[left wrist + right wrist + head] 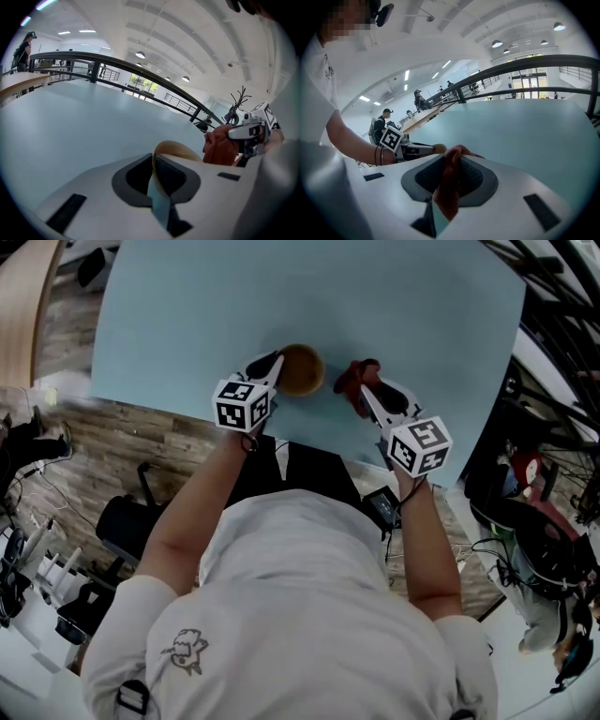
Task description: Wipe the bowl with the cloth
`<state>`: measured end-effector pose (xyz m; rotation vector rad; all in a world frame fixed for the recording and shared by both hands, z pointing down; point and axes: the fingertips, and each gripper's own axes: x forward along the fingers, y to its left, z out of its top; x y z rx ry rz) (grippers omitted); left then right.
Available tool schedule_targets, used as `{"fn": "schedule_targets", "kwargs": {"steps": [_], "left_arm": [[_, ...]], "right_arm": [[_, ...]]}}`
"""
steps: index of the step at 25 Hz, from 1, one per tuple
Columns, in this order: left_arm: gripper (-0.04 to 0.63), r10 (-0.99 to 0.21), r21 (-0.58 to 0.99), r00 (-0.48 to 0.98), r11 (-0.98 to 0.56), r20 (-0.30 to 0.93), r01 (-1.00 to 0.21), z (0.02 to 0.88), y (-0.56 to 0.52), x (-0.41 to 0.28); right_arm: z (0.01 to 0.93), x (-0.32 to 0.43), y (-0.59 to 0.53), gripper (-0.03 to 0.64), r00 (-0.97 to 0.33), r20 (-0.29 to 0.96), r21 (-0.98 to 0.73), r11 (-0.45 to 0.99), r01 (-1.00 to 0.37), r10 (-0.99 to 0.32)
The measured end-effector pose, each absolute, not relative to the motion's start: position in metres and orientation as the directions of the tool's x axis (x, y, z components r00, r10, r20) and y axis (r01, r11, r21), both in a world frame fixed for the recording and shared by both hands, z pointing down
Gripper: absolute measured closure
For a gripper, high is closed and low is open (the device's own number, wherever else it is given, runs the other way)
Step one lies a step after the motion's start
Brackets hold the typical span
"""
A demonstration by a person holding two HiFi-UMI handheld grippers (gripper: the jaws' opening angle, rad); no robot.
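Bowl (300, 369) sits toward the near edge of the pale blue table (281, 296), roughly mid-width, right in front of the person. Left gripper (274, 362) comes at it from the left & is clenched on the rim: in the left gripper view the thin tan wall runs straight between the pads, jaws almost together w/ only the rim's thickness in the gap. My read on why: pinning the rim stops a light bowl sliding or spinning once the cloth pushes on it.

Right gripper (362, 395) is squeezed on the red cloth (354, 379). The right gripper view shows fabric bunched between the pads, w/ a wad poking out past the tips. Wad out front makes sense: fabric meets the bowl, not the hard jaw tips.

Cloth is just right of the bowl, close but apart; no contact visible in the head view. So wiping prob not begun, approx at the approach stage. Next move likely needs the right gripper to go left & dip so the wad lands inside the rim w/o knocking the left jaws. Risk: a thin pinch could slip & tip the bowl if the wipe pushes hard.
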<state>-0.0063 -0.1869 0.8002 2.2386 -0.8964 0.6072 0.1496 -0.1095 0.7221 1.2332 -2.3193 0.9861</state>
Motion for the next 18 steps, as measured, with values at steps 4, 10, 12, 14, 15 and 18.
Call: {"fn": "schedule_targets", "kwargs": {"steps": [4, 10, 12, 14, 15, 18], "left_arm": [[0.552, -0.432, 0.398, 0.665, -0.559, 0.609, -0.727, 0.801, -0.185, -0.004], [0.471, -0.447, 0.397, 0.662, -0.551, 0.602, -0.734, 0.795, -0.187, -0.01], [0.471, -0.456, 0.387, 0.653, -0.549, 0.604, -0.741, 0.791, -0.189, -0.015], [0.471, -0.469, 0.376, 0.649, -0.55, 0.599, -0.746, 0.783, -0.191, -0.02], [0.471, -0.477, 0.37, 0.648, -0.553, 0.594, -0.746, 0.777, -0.193, -0.021], [0.488, -0.515, 0.352, 0.646, -0.558, 0.564, -0.752, 0.751, -0.202, -0.027]], "right_arm": [[0.722, 0.15, -0.107, 0.526, -0.568, 0.571, -0.423, 0.381, -0.822, -0.593], [0.717, 0.144, -0.102, 0.526, -0.57, 0.568, -0.421, 0.385, -0.821, -0.594], [0.715, 0.144, -0.102, 0.526, -0.569, 0.565, -0.42, 0.386, -0.821, -0.597], [0.708, 0.144, -0.103, 0.526, -0.568, 0.558, -0.413, 0.392, -0.822, -0.604], [0.702, 0.144, -0.105, 0.526, -0.567, 0.554, -0.406, 0.397, -0.823, -0.609], [0.683, 0.145, -0.111, 0.526, -0.566, 0.532, -0.388, 0.413, -0.824, -0.63]]}}
